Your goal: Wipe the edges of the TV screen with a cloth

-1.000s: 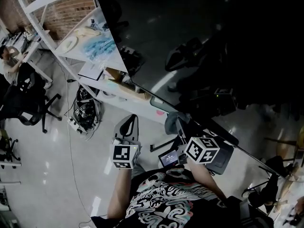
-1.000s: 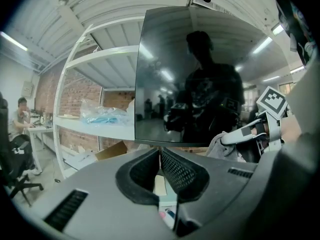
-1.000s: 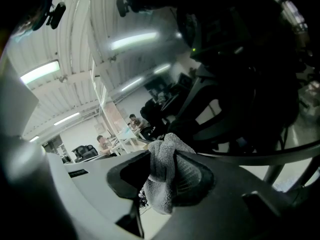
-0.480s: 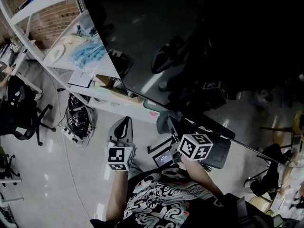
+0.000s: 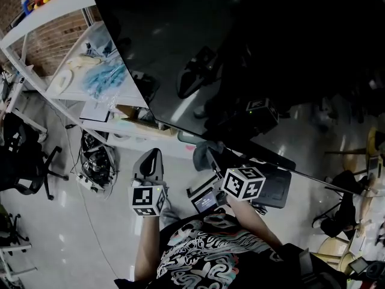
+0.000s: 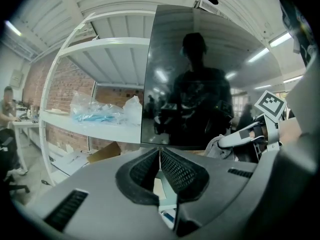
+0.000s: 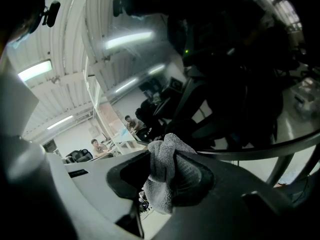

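Now, head view: left gripper [image 5: 152, 156] and right gripper [image 5: 209, 158] sit near the lower edge of the TV [image 5: 271, 53]; I judge wiping is not begun.
Left gripper view: jaws pressed together, empty.
Right gripper view: jaws hold the cloth [image 7: 161, 176] near the edge; contact I cannot tell.

From in front of the TV screen [image 5: 252, 47], the head view looks steeply down across its lower edge. The left gripper view faces the screen squarely from farther back, sharing the white shelving [image 6: 95, 119] left of it with the head view. The right gripper view sits closest, near that lower edge.
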Motion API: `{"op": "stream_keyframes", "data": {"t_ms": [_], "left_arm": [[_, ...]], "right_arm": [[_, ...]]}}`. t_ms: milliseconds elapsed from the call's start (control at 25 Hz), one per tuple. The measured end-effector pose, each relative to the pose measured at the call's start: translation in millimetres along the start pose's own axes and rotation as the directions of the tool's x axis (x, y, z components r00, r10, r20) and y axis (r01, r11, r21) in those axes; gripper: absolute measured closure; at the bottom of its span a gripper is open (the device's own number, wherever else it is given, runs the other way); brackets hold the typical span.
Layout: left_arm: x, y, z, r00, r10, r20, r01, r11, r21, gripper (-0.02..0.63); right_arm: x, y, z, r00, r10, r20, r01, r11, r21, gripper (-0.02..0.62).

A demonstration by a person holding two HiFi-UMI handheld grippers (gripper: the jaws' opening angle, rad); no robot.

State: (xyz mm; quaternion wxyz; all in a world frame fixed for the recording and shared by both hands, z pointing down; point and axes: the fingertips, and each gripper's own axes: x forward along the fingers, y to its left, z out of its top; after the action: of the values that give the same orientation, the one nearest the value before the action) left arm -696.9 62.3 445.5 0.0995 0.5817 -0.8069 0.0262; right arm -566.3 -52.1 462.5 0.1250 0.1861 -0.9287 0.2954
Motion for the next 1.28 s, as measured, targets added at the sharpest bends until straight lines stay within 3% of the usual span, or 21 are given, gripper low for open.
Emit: {"op": "stream_keyframes", "data": {"t_ms": [1280], "left_arm": [[9.6, 99.5, 11.4, 0.999, -0.032, 0.014, 0.032, 0.999, -0.022, 0.583]], "right_arm": [[81.1, 59.1, -2.4, 1.0, -0.017, 0.007, 0.017, 1.0, 0.009, 0.454]]}}
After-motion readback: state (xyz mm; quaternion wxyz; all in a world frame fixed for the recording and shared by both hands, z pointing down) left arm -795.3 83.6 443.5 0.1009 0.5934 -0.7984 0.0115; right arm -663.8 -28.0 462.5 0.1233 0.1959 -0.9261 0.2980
